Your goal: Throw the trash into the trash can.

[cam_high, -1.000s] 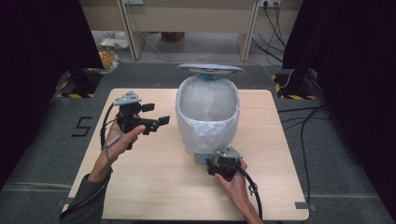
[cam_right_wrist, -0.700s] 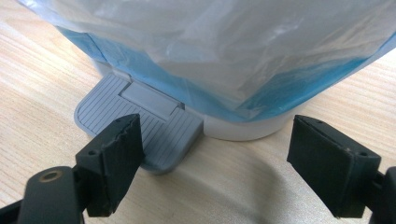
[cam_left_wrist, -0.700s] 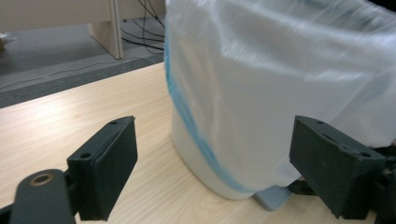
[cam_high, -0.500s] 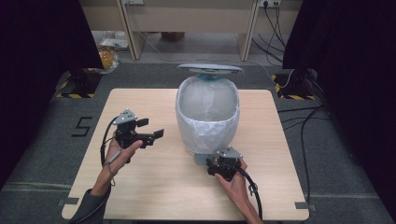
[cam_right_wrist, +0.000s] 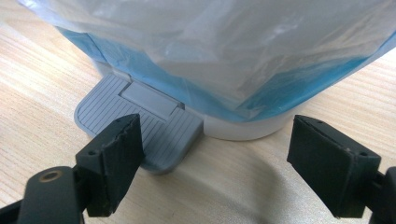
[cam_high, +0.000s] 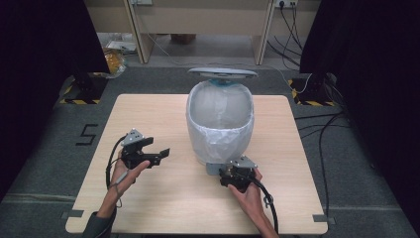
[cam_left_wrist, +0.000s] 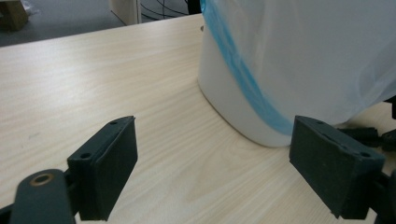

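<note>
the right gripper (cam_high: 236,174), jaws spread, sits at the bin's (cam_high: 220,119) grey pedal (cam_right_wrist: 140,123), nearer than the spread left gripper (cam_high: 157,154).

Left claw (cam_high: 161,154) gapes wide; right claw (cam_high: 229,174) likewise, apparently held low.

Light wooden table (cam_high: 148,114) on grey carpet (cam_high: 54,148) marked with a dark "5" (cam_high: 87,134); pale cabinet legs (cam_high: 138,34) behind, cables (cam_high: 292,20) trailing right, yellow-black striped bases (cam_high: 79,100) at both far corners.
</note>
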`<act>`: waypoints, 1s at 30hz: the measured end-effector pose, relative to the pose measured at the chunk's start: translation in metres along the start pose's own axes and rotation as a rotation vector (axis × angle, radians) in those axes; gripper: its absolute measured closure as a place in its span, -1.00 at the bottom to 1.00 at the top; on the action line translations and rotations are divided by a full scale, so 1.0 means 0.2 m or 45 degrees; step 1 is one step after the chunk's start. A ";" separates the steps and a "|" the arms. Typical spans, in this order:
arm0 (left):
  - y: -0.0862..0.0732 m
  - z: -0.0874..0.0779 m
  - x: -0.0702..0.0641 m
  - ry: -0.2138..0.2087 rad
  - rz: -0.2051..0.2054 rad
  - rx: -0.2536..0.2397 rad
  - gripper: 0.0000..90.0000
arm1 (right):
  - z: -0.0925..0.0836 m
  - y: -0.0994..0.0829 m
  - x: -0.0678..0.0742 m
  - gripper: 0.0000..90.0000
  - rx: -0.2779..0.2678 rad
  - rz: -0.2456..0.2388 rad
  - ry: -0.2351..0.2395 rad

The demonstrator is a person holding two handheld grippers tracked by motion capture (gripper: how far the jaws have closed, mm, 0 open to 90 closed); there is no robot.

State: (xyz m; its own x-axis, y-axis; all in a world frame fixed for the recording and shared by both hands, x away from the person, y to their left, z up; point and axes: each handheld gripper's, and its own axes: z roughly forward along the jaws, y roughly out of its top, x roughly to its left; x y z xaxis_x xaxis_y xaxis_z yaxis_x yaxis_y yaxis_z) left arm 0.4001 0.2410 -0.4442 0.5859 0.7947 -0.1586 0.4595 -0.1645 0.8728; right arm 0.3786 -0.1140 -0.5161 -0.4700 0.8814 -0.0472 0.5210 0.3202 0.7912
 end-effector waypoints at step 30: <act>-0.38 0.09 0.01 0.078 0.034 0.264 -0.67 | 0.00 0.00 0.00 -0.60 -0.001 0.004 0.003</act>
State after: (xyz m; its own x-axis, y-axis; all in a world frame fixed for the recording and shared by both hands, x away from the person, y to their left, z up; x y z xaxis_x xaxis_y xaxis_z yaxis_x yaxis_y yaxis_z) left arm 0.3792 0.2446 -0.5200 0.5606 0.8217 -0.1028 0.5756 -0.2974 0.7617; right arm 0.3791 -0.1144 -0.5163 -0.4699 0.8817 -0.0429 0.5219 0.3167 0.7920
